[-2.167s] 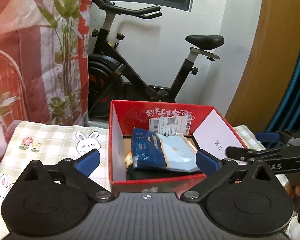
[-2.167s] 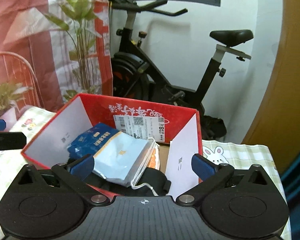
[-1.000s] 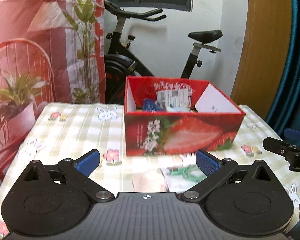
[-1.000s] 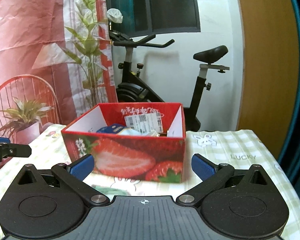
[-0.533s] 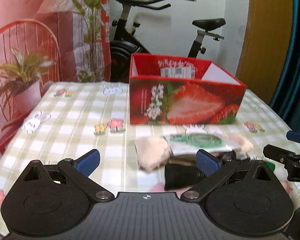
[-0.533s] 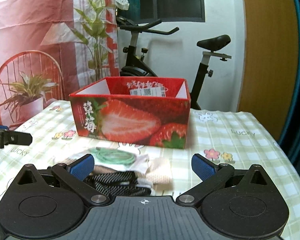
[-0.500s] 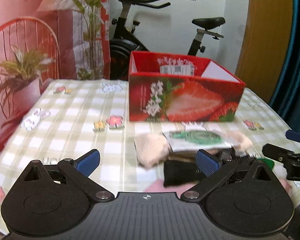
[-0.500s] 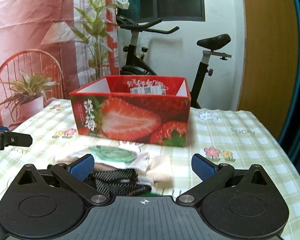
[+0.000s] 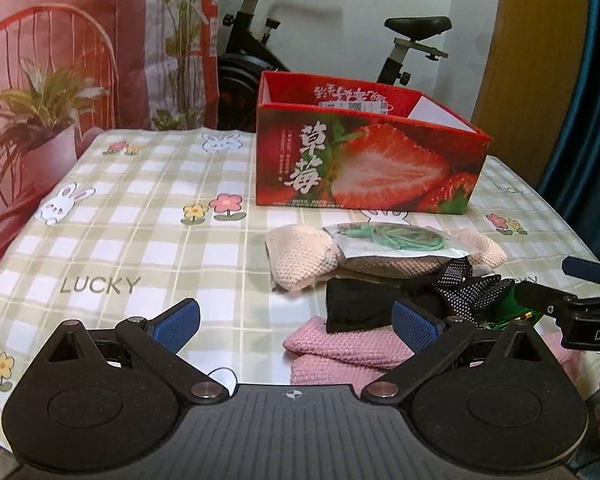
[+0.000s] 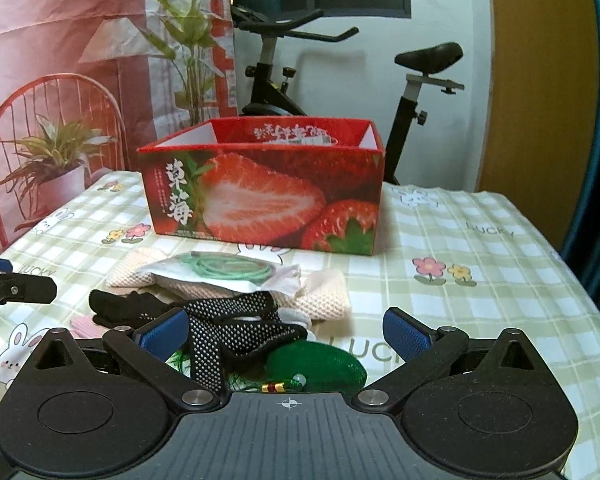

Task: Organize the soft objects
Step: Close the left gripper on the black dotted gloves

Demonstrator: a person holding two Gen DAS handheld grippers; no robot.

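1. The strawberry box (image 9: 370,168), a red open-topped carton, stands toward the far edge of the desk (image 9: 148,216), which wears a checked cloth with rabbits and flowers.
2. Inside the box only a white printed label (image 9: 356,105) against the far wall shows over the rim; whatever else it holds is hidden by the near wall.
3. The soft objects lie in a heap on the desk just in front of the box, apart from it, nearer the near edge.
4. At the far side of the heap a beige knit piece (image 9: 300,256) carries a clear packet of green cord (image 9: 388,238) on top.
5. Closer in lie a black cloth (image 9: 356,306) and a black strap with white dots (image 10: 236,320), the strap overlapping the cloth.
6. A pink knit piece (image 9: 340,346) lies under the black cloth at the near edge of the heap.
7. A green mesh item (image 10: 316,362) sits just beside the dotted strap, at the near edge.
8. The left gripper (image 9: 296,320) hovers over the near edge, its fingers spread wide, gripping nothing.
9. The right gripper (image 10: 286,330) is likewise released, its fingers wide apart above the strap and the green mesh item.
10. Behind the desk stand an exercise bike (image 10: 340,80) and a printed backdrop (image 10: 60,40).
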